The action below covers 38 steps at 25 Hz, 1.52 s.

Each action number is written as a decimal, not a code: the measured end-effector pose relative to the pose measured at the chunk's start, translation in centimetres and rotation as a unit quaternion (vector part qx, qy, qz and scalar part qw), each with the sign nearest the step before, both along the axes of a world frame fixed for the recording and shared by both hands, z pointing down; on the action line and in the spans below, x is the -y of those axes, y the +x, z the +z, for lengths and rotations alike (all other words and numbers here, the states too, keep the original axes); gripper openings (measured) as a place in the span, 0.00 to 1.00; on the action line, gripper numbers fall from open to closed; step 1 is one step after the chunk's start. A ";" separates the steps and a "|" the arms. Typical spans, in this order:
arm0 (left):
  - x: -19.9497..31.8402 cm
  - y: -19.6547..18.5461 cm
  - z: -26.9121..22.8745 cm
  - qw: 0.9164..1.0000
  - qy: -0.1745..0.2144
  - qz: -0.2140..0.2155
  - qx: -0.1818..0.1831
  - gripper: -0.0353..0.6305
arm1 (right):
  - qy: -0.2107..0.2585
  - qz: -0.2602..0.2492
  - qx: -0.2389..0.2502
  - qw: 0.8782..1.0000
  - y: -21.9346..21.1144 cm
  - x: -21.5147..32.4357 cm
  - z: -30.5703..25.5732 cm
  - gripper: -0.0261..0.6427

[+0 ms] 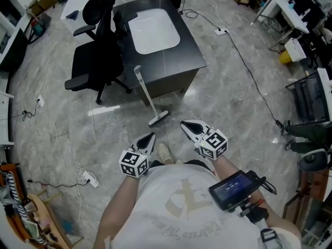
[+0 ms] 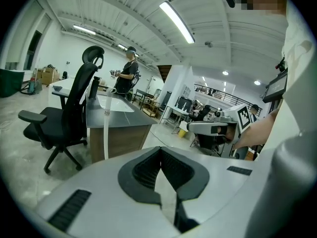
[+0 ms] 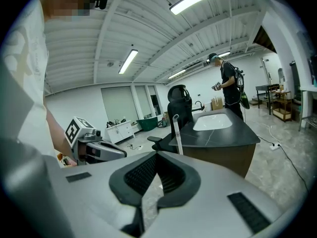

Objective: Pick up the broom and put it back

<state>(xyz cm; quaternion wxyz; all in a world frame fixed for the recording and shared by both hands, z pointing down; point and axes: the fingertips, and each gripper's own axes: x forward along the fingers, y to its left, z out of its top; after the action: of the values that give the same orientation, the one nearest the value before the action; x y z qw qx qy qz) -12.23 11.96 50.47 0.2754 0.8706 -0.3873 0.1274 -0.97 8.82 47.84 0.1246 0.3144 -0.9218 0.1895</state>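
Note:
A white broom (image 1: 147, 96) leans with its handle top against the dark desk (image 1: 193, 50) and its head on the floor near me; its handle also shows in the left gripper view (image 2: 106, 128) and the right gripper view (image 3: 176, 133). My left gripper (image 1: 150, 138) is held low in front of me, short of the broom head, its jaws shut with nothing between them (image 2: 159, 155). My right gripper (image 1: 184, 125) is beside it to the right, also short of the broom, its jaws closed together and empty (image 3: 155, 160).
A black office chair (image 1: 93, 56) stands left of the desk, close to the broom. A white basin (image 1: 153, 30) is set in the desk top. Cables and a power strip (image 1: 89, 179) lie on the floor at left. A person (image 3: 229, 88) stands beyond the desk. Shelving and equipment line the right side.

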 end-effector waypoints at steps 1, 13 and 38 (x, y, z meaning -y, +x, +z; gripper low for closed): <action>0.3 -0.1 0.0 1.000 0.001 0.004 -0.001 0.07 | 0.001 0.003 -0.002 1.000 0.0 0.2 -0.1 0.06; 4.1 -1.7 -2.1 1.000 0.021 0.000 -0.008 0.07 | 0.013 0.008 -0.016 1.000 -1.4 3.9 -1.6 0.06; 10.7 -2.9 2.0 0.992 -0.018 -0.124 0.010 0.07 | 0.001 -0.129 -0.010 0.992 -4.8 14.8 0.7 0.06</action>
<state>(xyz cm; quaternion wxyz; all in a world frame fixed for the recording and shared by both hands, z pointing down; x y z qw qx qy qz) -15.12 1.28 52.48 0.3006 0.8095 -0.4927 0.1074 -5.78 -5.94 48.52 0.1573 0.1947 -0.9535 0.1676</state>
